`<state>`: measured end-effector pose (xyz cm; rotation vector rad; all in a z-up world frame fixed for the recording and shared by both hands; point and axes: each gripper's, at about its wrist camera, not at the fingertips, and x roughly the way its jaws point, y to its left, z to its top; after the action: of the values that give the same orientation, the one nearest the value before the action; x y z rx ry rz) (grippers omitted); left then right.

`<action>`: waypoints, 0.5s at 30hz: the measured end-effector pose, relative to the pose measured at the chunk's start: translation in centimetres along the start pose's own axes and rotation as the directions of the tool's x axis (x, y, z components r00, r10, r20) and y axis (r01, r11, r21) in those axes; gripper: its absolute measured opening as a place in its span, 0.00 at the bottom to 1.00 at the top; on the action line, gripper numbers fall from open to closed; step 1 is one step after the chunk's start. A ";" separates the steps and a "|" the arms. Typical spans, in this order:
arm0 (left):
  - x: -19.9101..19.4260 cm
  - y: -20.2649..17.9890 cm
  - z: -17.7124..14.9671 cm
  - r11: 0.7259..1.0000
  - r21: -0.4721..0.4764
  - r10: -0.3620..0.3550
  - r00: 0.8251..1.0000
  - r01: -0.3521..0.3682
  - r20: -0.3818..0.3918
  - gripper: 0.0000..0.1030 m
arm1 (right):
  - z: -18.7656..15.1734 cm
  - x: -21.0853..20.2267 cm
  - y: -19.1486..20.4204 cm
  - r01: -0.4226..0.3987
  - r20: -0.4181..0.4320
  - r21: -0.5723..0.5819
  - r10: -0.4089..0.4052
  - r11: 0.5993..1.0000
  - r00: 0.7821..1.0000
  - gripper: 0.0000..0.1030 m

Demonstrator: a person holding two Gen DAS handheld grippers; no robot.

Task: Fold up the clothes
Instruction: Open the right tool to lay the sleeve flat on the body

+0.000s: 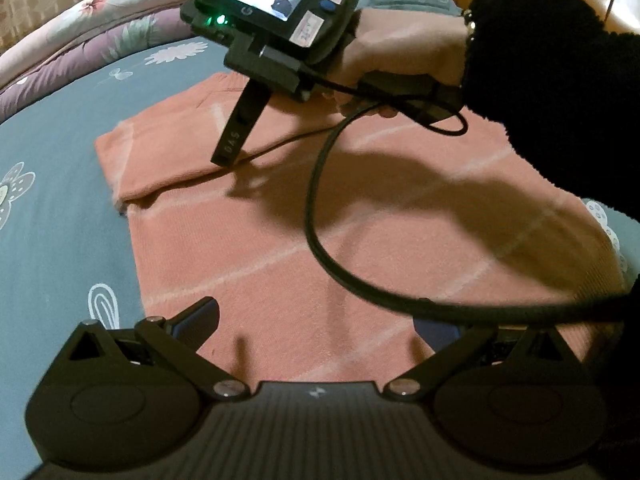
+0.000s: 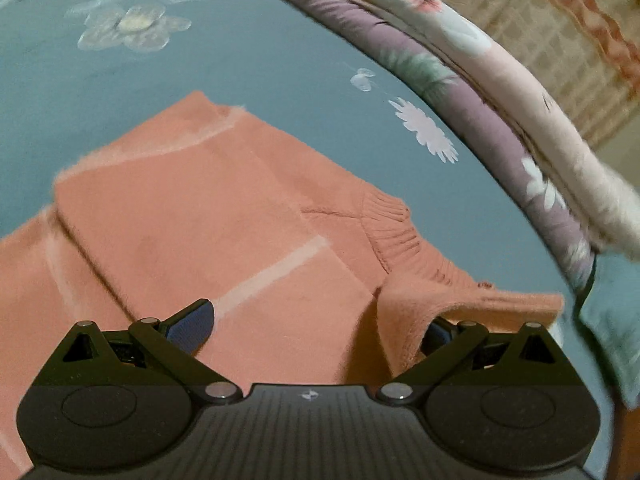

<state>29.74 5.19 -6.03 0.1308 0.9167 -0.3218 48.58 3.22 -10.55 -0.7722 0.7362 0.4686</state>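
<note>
Teal bedsheet (image 1: 52,216) printed with pale flowers fills most of what we see, bordered at twelve o'clock by a rolled lilac and pink floral quilt (image 1: 92,28). On the sheet lies our salmon-pink knit sweater (image 1: 304,216), crossed by thin pale stripes, already partly folded: one layer is turned over the body, its edge running from about nine o'clock toward the centre in the left wrist view.

From the right wrist view, the sweater (image 2: 192,216) spreads from eight o'clock up to the middle, with its ribbed collar (image 2: 396,232) at about two o'clock from the frame's centre.

Our left gripper (image 1: 316,320) hovers over the hem end of the sweater, its two blue-padded fingers spread wide with only flat fabric showing between them; we cannot tell whether they touch it. A black cable (image 1: 320,216) loops across the knit above it.

Our right gripper (image 2: 316,320) also has its fingers spread. The left pad (image 2: 192,322) sits over the folded layer; the right one is partly hidden behind a raised fold of knit near the shoulder. In the left wrist view, our hand (image 1: 400,52) in a black fuzzy sleeve (image 1: 560,80) holds that gripper (image 1: 230,148) with its finger tip down on the folded layer.
</note>
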 end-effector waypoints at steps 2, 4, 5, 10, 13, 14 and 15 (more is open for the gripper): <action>-0.1 0.1 0.0 1.000 -0.001 0.002 1.000 -0.002 0.003 0.99 | 0.2 -0.1 0.2 0.008 -0.011 -0.025 -0.008 1.000 1.000 1.00; -0.2 0.1 -0.1 1.000 -0.005 0.004 1.000 -0.004 0.006 0.99 | 0.3 -0.4 0.0 -0.016 -0.007 -0.016 0.016 1.000 1.000 1.00; -0.2 0.2 -0.1 1.000 -0.006 0.005 1.000 -0.005 0.008 0.99 | 0.3 -0.5 -0.3 -0.040 -0.005 -0.002 0.040 0.999 0.999 1.00; -0.4 0.1 -0.2 1.000 -0.011 0.009 1.000 -0.009 0.008 0.99 | -0.2 -1.2 -2.4 -0.194 0.054 0.143 0.188 0.971 0.981 1.00; -0.5 -0.3 -0.3 1.000 -0.008 0.005 1.000 -0.005 0.007 0.99 | -1.1 -1.6 -4.8 -0.328 0.141 0.277 0.299 0.903 0.944 1.00; -0.4 -0.3 -0.3 1.000 -0.009 0.001 1.000 -0.001 0.007 0.99 | -1.5 -1.6 -5.6 -0.364 0.173 0.313 0.324 0.877 0.930 1.00; -0.4 -0.4 -0.4 1.000 -0.010 -0.003 1.000 0.003 0.006 0.99 | -1.8 -1.6 -6.2 -0.390 0.201 0.343 0.338 0.855 0.919 1.00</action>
<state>29.14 5.01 -5.95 0.1190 0.9129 -0.3205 50.63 -2.32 -7.46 -0.2303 0.8198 0.6909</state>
